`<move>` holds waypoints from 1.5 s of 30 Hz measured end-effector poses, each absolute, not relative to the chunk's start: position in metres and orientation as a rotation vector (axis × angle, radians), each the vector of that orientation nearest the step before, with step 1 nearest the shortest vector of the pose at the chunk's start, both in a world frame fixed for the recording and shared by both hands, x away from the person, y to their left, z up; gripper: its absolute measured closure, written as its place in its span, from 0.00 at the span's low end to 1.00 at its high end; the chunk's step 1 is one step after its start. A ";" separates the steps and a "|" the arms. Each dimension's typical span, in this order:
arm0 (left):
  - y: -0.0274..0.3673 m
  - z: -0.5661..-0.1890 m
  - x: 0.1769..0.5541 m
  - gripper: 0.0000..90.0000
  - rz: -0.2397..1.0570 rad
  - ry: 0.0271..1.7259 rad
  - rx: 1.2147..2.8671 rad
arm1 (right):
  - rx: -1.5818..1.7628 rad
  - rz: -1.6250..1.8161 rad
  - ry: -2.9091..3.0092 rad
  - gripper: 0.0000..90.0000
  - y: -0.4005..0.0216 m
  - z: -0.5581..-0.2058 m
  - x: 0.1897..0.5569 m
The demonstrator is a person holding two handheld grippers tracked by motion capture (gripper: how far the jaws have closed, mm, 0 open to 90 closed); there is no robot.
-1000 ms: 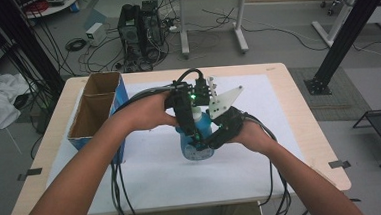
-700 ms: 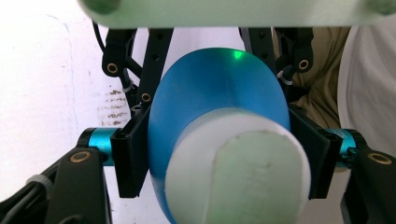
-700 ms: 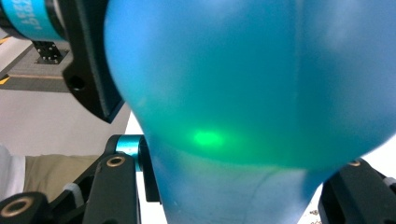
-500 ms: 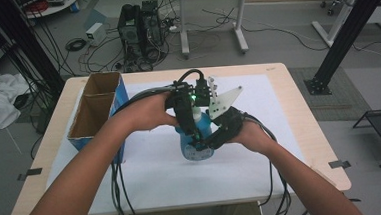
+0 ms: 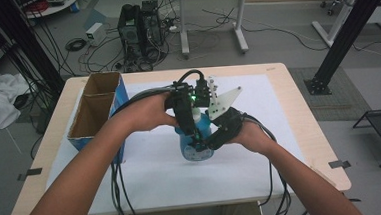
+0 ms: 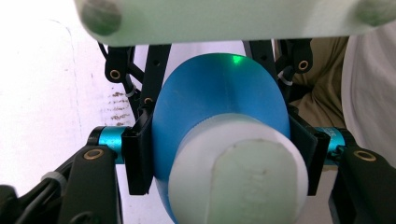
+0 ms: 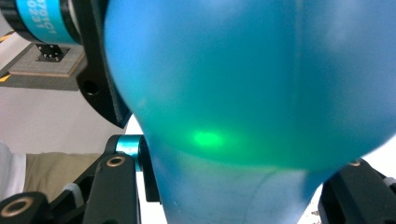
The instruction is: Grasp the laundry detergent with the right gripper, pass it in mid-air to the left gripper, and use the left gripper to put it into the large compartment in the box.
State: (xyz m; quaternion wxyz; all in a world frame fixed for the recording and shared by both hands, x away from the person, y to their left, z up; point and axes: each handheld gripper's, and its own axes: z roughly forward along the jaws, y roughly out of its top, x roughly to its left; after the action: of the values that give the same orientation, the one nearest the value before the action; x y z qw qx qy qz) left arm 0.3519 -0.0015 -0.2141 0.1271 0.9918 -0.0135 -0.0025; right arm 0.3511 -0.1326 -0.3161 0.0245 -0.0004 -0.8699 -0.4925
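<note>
At frame centre the upright bottle (image 5: 196, 142) is clamped by both grippers: left gripper (image 5: 189, 130), jaws just closed, from above; right gripper (image 5: 208, 141) low.

Blue bottle (image 7: 243, 93) — blurred, edge-cropped — its base hidden behind the grippers' fingers.

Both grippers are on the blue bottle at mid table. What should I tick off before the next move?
1. Left gripper clamped on the blue bottle near its white cap: ok, its jaws have just been closing and the pads press both sides.
2. Right gripper shut on the bottle body: ok.
3. Bottle upright on the white sheet: ok.
4. Cap loose or tight: cannot tell.
5. Cardboard box apart from the bottle: ok.
</note>
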 end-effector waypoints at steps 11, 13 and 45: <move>-0.003 -0.212 0.349 0.42 0.047 -0.063 2.895 | 0.011 -1.538 -2.719 0.49 -0.134 -0.315 0.351; -0.004 -0.211 0.349 0.42 0.029 -0.072 2.896 | 0.012 -1.533 -2.724 0.49 -0.134 -0.314 0.350; 0.039 -0.168 0.348 0.42 0.156 0.140 2.873 | -0.443 -1.535 -2.828 0.14 -0.224 -0.291 0.366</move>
State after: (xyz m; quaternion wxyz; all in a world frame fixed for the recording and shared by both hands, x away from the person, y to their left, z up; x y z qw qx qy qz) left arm 0.3484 0.0393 -0.1684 0.1299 0.9889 0.0483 0.0537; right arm 0.3657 -0.2240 -0.2909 -0.0531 -0.1364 -0.8694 -0.4719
